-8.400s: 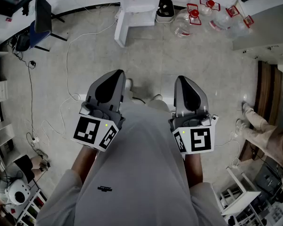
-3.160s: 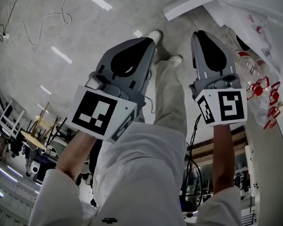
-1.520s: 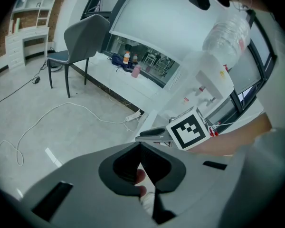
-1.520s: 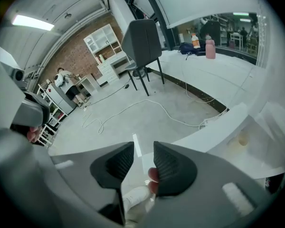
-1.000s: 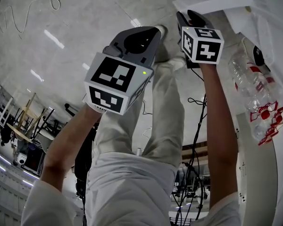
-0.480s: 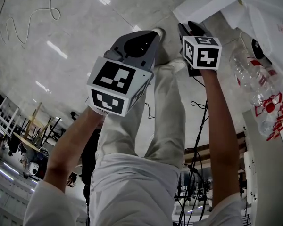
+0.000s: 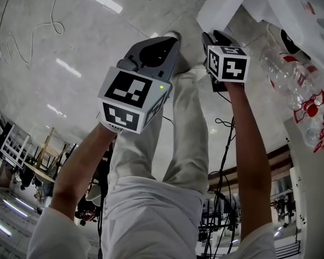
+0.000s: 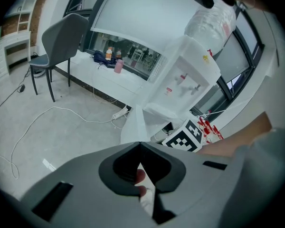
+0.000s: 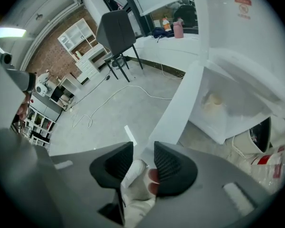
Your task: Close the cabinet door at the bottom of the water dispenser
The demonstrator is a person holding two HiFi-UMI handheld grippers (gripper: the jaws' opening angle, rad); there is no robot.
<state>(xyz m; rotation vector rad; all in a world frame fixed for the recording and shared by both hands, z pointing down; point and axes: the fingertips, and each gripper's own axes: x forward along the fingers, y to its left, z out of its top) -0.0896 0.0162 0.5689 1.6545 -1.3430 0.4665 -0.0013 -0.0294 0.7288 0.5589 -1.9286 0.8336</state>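
The white water dispenser (image 8: 183,82) stands by the window wall with a big bottle on top. Its bottom cabinet door (image 8: 133,125) hangs open toward me, seen as a white slab (image 7: 221,7) in the head view. In the right gripper view the door's edge (image 9: 180,106) rises just beyond my right gripper (image 9: 143,144), whose jaws stand apart with nothing between them, and the white cabinet inside (image 9: 223,103) shows past it. My left gripper (image 8: 140,142) is further back, its tips together on nothing. In the head view the left gripper (image 7: 170,36) and right gripper (image 7: 209,36) flank my legs.
Clear water bottles with red caps (image 7: 308,101) lie right of the dispenser. A dark chair (image 8: 61,42) stands to the left. A white cable (image 8: 47,122) and a power strip (image 8: 119,114) lie on the floor. A black and white appliance (image 9: 259,134) sits beside the cabinet.
Both grippers have drifted toward the dispenser. The open door looms larger at the top of the head view, and the right gripper now sits nearer its edge.
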